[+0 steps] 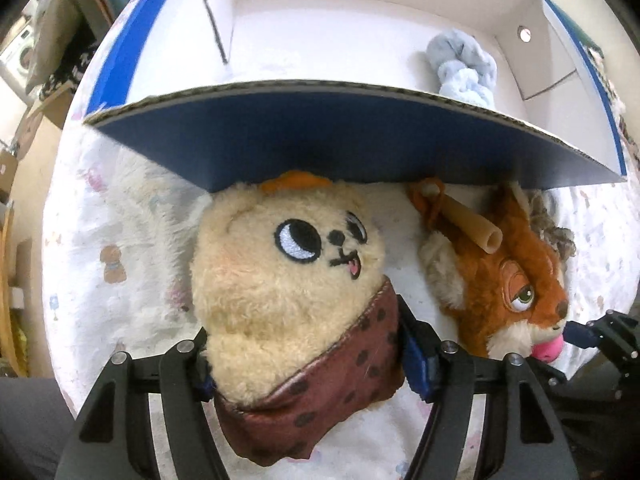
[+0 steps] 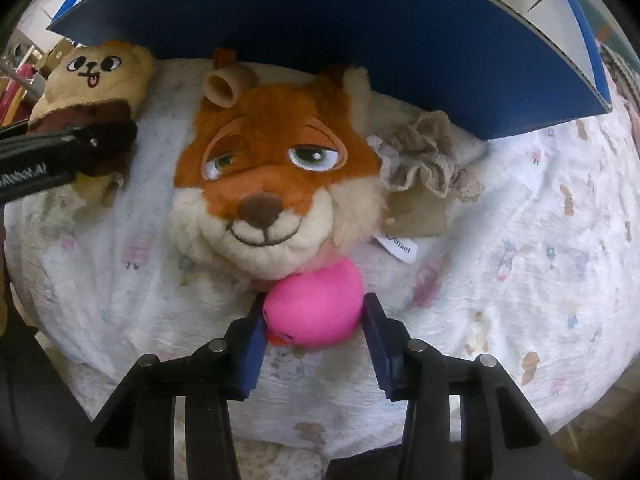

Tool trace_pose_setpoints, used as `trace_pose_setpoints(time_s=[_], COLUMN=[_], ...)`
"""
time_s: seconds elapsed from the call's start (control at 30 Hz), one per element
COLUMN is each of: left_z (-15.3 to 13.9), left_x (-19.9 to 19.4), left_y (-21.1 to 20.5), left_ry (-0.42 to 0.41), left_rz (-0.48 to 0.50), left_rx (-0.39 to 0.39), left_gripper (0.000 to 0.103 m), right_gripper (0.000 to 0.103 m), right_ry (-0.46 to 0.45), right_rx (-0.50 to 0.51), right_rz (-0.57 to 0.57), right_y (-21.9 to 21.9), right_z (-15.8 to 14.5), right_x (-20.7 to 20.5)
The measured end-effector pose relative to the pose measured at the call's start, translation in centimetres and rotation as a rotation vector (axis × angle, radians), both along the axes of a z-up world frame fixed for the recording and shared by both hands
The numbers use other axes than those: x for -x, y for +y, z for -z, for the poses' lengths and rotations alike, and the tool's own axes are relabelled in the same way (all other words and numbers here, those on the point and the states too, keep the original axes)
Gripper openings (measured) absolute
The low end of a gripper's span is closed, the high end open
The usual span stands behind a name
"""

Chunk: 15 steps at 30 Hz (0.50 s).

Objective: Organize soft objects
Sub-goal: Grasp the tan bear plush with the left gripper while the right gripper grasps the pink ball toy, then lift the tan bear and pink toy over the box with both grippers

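A blue-and-white cardboard box (image 1: 360, 140) lies open at the head of the bed (image 2: 540, 220), its flap hanging over the toys. The fox plush (image 2: 272, 168) rests face up beside the cream bear plush (image 1: 280, 272). The left gripper (image 1: 308, 364) clamps the bear's brown bib; the right gripper (image 2: 314, 340) brackets the pink ball (image 2: 316, 304), contact unclear. Better to lift each clear of the flap before swinging inside.

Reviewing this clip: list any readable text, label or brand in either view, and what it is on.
"Abbot.AI", start cut off: on the left tool's arm.
"Gemiel", roughly; first letter unclear: white tag beside the fox plush.
No text shows on the blue box, the cream plush or the pink ball.
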<state>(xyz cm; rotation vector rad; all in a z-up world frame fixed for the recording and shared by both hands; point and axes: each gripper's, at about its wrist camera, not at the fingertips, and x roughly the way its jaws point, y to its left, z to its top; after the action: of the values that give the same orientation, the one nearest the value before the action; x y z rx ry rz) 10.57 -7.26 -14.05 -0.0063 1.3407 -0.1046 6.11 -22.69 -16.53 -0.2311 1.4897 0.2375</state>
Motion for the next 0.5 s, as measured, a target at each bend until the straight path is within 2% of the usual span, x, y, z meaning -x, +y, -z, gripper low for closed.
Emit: trace_pose_setpoints(time_s=[0.13,0.2,0.27,0.43,0.5], left_z=[-0.1,-0.2,-0.6,-2.5,-3.6], left_x=[-0.4,-0.5,-0.1,1.4,2.0], left_y=[0.2,1.6,1.9,1.0,1.2], left_ry=[-0.014,-0.022,-0.035,-0.085,-0.108], left_rz=[0.005,0.001,-0.009,-0.009,-0.012], left_rx=[-0.022,-0.028,-0.044,-0.076,-0.084], left_gripper=[0.067,0.067,0.067,0.067,0.067], right_gripper=[0.047,0.047,0.047,0.047,0.047], right_ry=[-0.018,-0.02,-0.029,-0.104,-0.15], right_rx=[-0.012,-0.022,0.008,0.033,0.027], right_rz=[-0.005,0.012,0.007,-0.03,-0.011], right_y=[0.8,0.2,-0.1,0.3,-0.2], right_z=[-0.4,-1.2,-1.8,-5.8,-7.4], right_x=[0.9,1.6,2.0,2.9,3.0])
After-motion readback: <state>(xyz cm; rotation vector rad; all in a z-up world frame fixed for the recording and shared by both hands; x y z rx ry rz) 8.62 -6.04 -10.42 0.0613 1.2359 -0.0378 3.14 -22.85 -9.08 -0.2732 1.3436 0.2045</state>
